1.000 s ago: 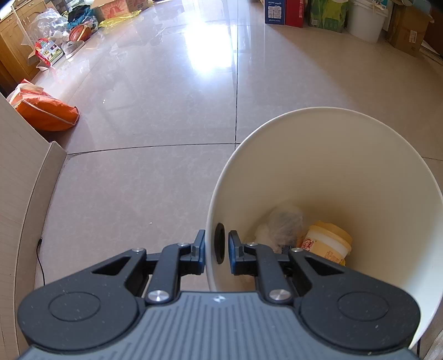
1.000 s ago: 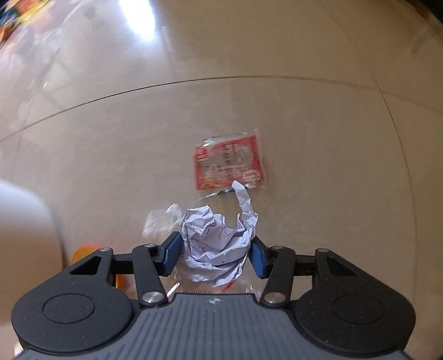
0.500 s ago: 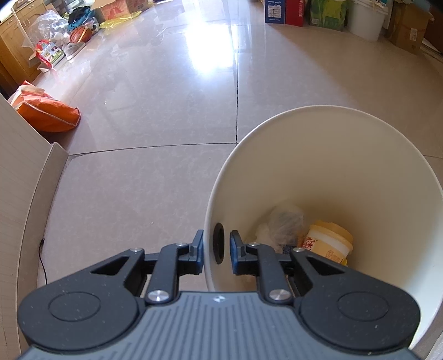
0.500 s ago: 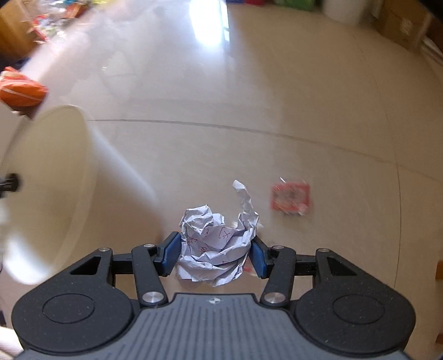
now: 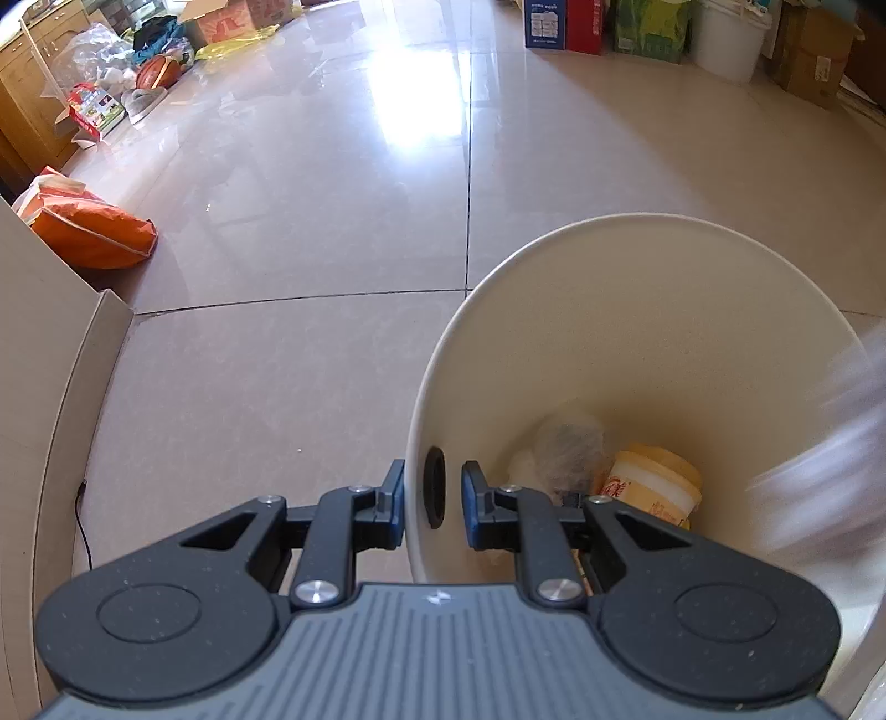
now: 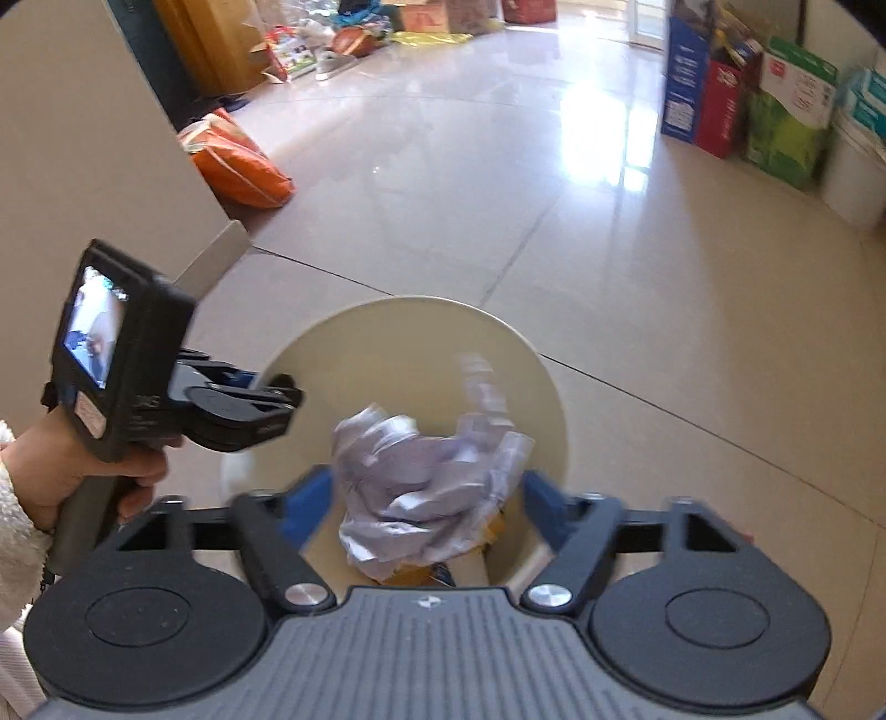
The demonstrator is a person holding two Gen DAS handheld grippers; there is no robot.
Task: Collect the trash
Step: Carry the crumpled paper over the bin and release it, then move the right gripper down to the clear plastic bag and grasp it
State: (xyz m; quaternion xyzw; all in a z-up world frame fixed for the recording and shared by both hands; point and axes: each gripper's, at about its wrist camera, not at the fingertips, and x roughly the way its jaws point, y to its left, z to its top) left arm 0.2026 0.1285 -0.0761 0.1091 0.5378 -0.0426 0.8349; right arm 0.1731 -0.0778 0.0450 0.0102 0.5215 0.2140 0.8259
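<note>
A white round bin (image 5: 637,288) stands on the tiled floor, and my left gripper (image 5: 432,498) is shut on its near rim, one finger outside and one inside. A yellow cup (image 5: 653,482) and a clear plastic wad (image 5: 565,443) lie at the bottom. In the right wrist view the bin (image 6: 387,310) sits below my right gripper (image 6: 426,498), whose jaws are opening. The crumpled paper ball (image 6: 421,476) is between them, blurred, with the blue pads clear of it. It shows as a white blur (image 5: 830,454) at the bin's right. A hand holds the left gripper (image 6: 277,399).
A beige panel (image 5: 33,360) stands close on the left, with an orange bag (image 5: 94,238) beyond it. Boxes (image 5: 559,25), a white bucket (image 5: 725,39) and a cardboard box (image 5: 808,55) line the far wall. Clutter with a basketball (image 5: 158,69) lies far left.
The right gripper rose from the floor and swung over the bin with the paper ball, then its jaws spread and the ball came loose. The left gripper kept its hold on the rim.
</note>
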